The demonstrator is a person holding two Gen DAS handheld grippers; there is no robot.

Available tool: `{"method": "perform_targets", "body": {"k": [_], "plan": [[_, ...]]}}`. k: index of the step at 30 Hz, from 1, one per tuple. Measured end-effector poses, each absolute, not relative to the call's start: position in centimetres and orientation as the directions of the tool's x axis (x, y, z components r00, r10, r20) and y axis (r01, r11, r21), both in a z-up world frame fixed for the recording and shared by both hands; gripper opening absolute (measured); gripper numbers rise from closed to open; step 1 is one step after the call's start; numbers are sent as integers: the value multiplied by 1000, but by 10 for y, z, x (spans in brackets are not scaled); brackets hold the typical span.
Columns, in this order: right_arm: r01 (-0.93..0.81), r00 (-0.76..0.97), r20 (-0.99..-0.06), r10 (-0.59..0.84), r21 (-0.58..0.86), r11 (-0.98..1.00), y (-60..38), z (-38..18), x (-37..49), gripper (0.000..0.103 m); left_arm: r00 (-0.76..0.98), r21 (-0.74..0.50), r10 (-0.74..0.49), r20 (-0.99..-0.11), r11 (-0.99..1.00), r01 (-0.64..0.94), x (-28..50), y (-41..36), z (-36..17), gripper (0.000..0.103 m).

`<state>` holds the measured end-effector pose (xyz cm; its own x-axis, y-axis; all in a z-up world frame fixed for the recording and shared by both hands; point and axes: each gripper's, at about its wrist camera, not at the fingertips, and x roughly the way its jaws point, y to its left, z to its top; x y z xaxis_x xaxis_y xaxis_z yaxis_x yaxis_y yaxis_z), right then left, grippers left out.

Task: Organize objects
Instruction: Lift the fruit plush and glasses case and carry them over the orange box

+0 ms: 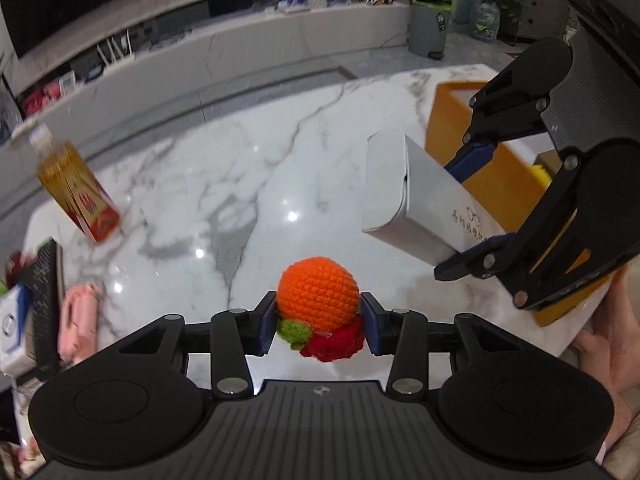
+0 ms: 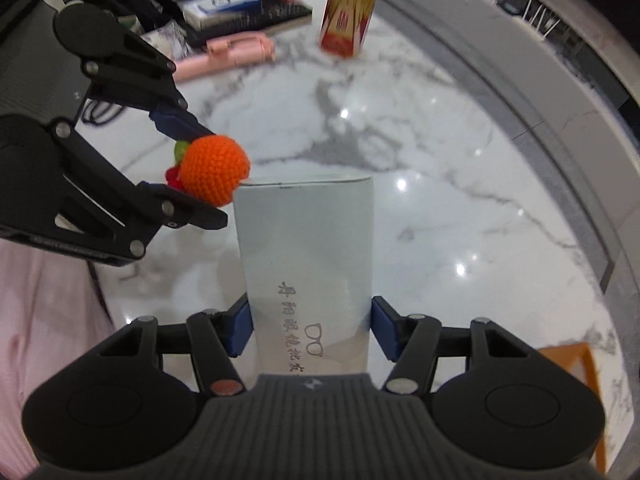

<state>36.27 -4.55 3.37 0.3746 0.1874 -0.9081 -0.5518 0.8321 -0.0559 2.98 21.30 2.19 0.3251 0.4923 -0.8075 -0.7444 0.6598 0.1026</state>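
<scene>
Your left gripper [image 1: 319, 322] is clamped on a crocheted orange ball [image 1: 318, 293] with a green leaf and a red bit at its base, both blue pads pressing its sides, and it hangs above the near edge of the marble table [image 1: 224, 168]. Your right gripper [image 2: 311, 330] grips a grey glasses case [image 2: 308, 264] by its near end, the case pointing away over the table, just right of the ball. An orange box [image 1: 444, 128] stands at the right edge. A tea bottle [image 1: 76, 188] stands far left, a pink case [image 1: 78, 326] near left.
</scene>
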Motion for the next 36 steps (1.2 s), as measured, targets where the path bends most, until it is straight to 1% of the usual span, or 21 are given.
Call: {"method": "perform_targets", "body": {"k": [8,13,18,22,26,32,36], "plan": [[-502,488,-864,121,-165,849,-79,104,311,62,412,166,531,-740,739,-653,81,170,76,50],[-447,523,-851,39,-235,863,-119,121,287,62,476,202,515,-713,801,-563,133,152,88,50],[-387,524,-850,-49,-289,875,-167,123,264,62,513,223,476,-714,850,-478,187,152,81,50],[-371,508,-855,-107,-329,869,-200,102,264,62,503,250,459,-732,868,-428,225,160,66,50],[-382,480,-869,-125,-335,861,-225,73,277,62,496,259,447,-745,878,-402,250,177,51,50],[-404,447,-884,-137,-336,851,-255,33,307,62,476,265,439,-762,882,-390,270,205,28,50],[-453,419,-896,-145,-345,822,-273,9,317,63,466,261,423,-777,890,-373,278,217,14,50]]}}
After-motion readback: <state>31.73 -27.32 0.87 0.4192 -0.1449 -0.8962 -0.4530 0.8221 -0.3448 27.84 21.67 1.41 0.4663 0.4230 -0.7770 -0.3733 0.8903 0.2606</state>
